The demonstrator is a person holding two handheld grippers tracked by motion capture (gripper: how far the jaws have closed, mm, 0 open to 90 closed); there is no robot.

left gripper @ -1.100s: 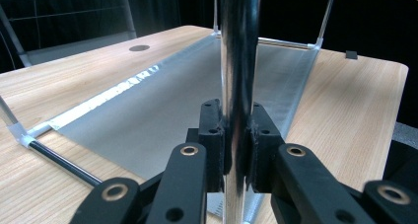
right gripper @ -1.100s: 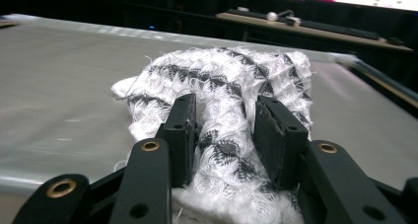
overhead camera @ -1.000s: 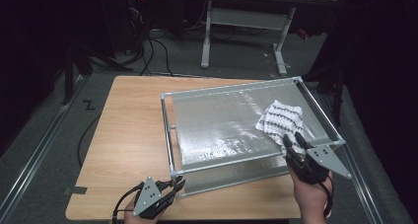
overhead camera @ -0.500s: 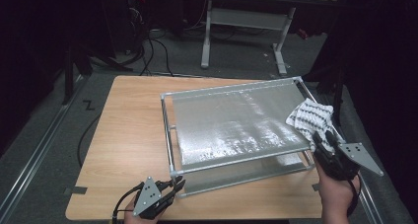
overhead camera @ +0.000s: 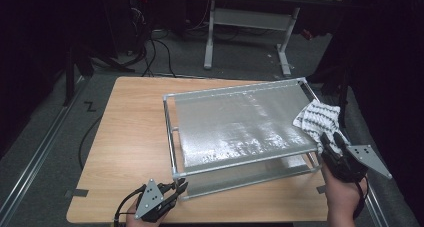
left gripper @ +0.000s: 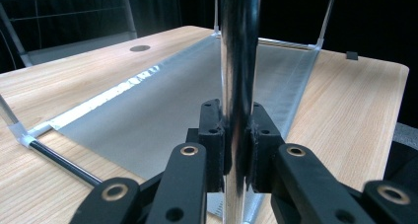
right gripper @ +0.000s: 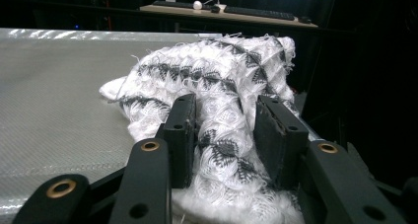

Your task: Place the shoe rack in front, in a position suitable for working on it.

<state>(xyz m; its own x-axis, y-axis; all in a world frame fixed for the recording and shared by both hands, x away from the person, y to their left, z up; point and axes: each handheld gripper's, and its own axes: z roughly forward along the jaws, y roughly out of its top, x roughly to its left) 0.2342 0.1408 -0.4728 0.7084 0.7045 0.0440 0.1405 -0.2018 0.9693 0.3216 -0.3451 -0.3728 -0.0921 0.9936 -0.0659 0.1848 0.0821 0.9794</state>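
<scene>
Wiping here: our right gripper (overhead camera: 334, 142) pinches the rag (overhead camera: 315, 118) at the screen's (overhead camera: 240, 122) right edge, left gripper (overhead camera: 179, 187) clamps the frame post (left gripper: 239, 61).

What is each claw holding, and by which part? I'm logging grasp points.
The left claw clamps the frame's upright metal post at its near corner. The right claw grips the white patterned cloth by its bunched near end.

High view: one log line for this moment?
left hand-held gripper: shut on frame post | right hand-held gripper: shut on cloth | cloth: at panel right edge
</scene>
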